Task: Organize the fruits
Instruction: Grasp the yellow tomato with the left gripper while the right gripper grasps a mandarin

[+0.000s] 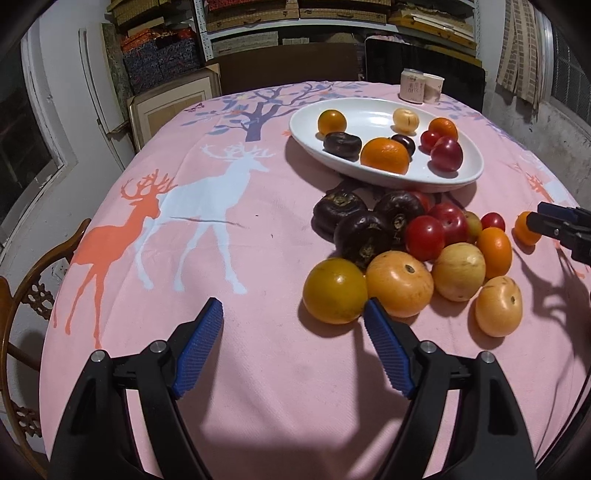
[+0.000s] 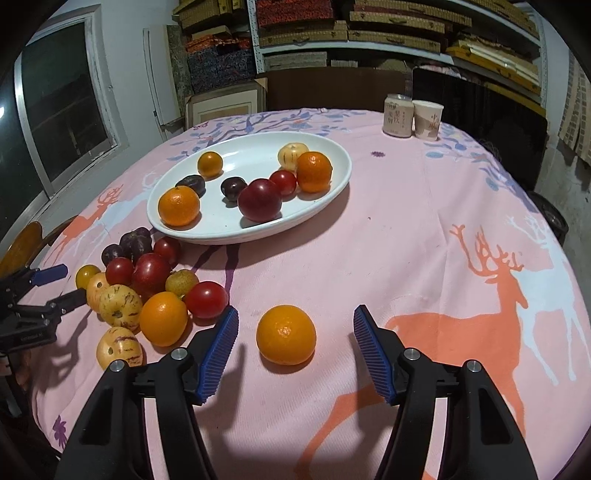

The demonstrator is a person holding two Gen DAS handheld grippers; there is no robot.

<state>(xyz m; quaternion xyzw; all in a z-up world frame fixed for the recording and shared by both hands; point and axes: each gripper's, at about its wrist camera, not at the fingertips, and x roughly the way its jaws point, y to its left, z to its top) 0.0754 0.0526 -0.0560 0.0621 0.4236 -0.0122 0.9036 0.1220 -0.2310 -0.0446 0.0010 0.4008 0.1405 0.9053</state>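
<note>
Directly ahead of the right gripper (image 2: 295, 323), whose spread fingers grip nothing, a lone orange (image 2: 286, 334) lies on the tablecloth (image 2: 424, 229) between the fingertips, apart from the fruit pile (image 2: 147, 288) and near the plate (image 2: 332, 177); the left gripper (image 1: 293, 314), also spread and empty, is farther off.

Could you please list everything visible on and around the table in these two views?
Plate: one, white, oval, far side of the table.
Fruit on plate: seven; three orange, two dark purple, one large red, one small red, plus one pale yellow.
Fruit pile: about a dozen, dark purple, red, yellow and orange, on the cloth before the plate.
Lone orange: one, on the cloth apart from the pile, ahead of the right gripper.
Cups: two, pale, far edge.
Tablecloth: one, pink with deer print.
Chair: one, brown wood, left of the table.
Shelves: stacked boxes behind.
Left gripper: blue fingers open, empty.
Right gripper: blue fingers open, empty.
</note>
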